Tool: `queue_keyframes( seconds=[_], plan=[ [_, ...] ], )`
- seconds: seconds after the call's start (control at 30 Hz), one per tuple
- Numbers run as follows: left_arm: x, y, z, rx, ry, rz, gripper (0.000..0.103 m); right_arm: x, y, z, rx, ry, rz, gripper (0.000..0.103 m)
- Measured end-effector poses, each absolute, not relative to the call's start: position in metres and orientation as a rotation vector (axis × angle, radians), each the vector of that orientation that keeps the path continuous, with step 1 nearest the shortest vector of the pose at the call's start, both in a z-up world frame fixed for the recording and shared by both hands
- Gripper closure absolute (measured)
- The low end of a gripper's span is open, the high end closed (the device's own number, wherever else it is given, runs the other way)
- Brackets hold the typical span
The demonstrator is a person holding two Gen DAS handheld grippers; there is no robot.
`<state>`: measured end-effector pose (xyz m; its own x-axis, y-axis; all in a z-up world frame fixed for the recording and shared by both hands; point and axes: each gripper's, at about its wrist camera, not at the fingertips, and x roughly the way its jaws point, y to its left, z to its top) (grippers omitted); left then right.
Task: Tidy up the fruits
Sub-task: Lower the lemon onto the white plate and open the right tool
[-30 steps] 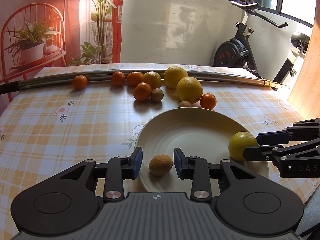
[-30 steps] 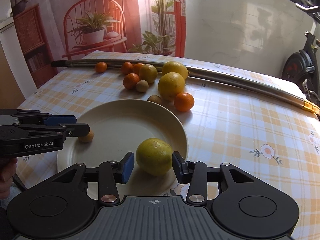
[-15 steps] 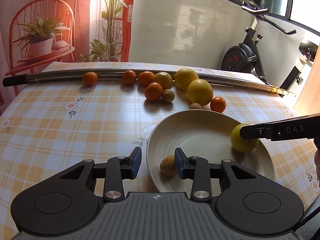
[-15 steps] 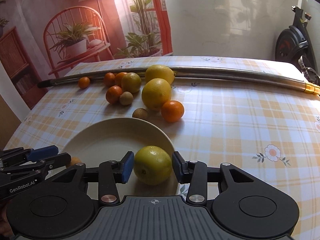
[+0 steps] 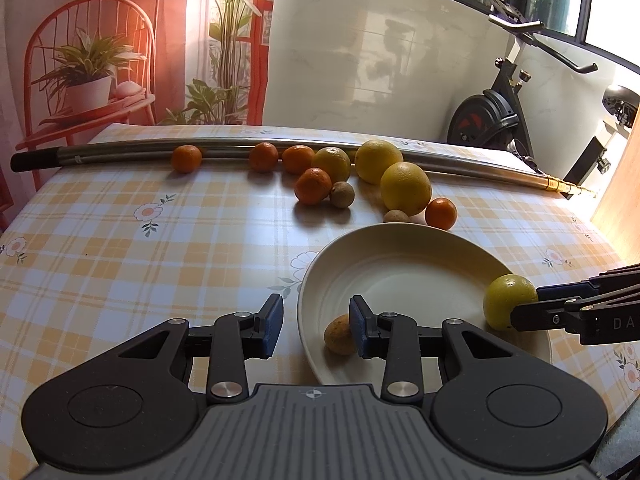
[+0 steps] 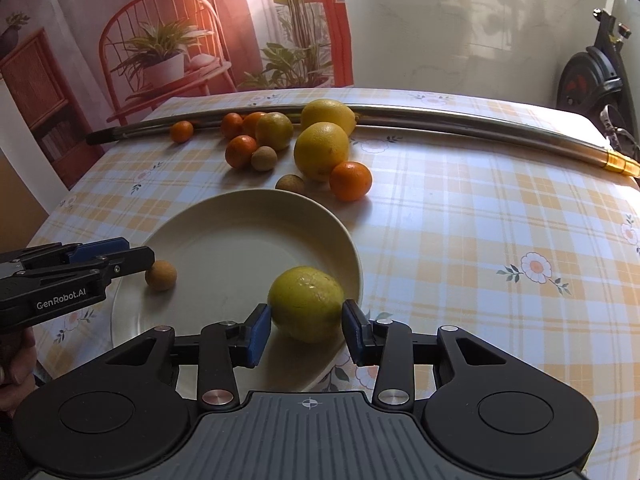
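Observation:
A cream plate [image 5: 404, 256] [image 6: 240, 224] lies near the table's front edge. My left gripper [image 5: 315, 326] is open at the plate's left rim. A small brown fruit [image 5: 338, 334] [image 6: 161, 275] rests in the plate beside the left gripper's right pad, untouched. At the plate's right rim, my right gripper [image 6: 306, 334] is shut on a yellow-green citrus [image 6: 306, 304] [image 5: 505, 302], with both pads against its sides. Further back lie several loose fruits: a big yellow citrus [image 5: 405, 188], small oranges [image 5: 441, 213] and brown fruits [image 5: 342, 194].
A long metal pole [image 5: 132, 150] lies across the far side of the checked tablecloth [image 5: 120, 248], with several fruits against it. An exercise bike [image 5: 492, 116] stands beyond the table at the right. A hand [image 6: 14, 372] holds the left gripper.
My left gripper has shifted left, so the brown fruit now sits by its right pad instead of centred. The right gripper has turned left with the citrus still between its pads.

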<state>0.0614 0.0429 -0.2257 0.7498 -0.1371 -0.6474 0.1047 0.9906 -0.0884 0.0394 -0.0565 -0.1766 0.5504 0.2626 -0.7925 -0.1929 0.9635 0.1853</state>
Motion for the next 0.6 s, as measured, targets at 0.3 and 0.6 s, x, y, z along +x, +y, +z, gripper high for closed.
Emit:
queue_keyframes(
  seconds=[0.3,0.6],
  plan=[
    [0.0603,0.0436,-0.2256,-0.049,0.709,-0.128,0.065,0.0339,-0.0507,-0.1732,0.050,0.981,0.294,0.068],
    [0.0605,0.0449,-0.2252,-0.054,0.708,-0.123,0.065,0.0306,-0.0484,-0.1682,0.047,1.023,0.319,0.067]
  ],
)
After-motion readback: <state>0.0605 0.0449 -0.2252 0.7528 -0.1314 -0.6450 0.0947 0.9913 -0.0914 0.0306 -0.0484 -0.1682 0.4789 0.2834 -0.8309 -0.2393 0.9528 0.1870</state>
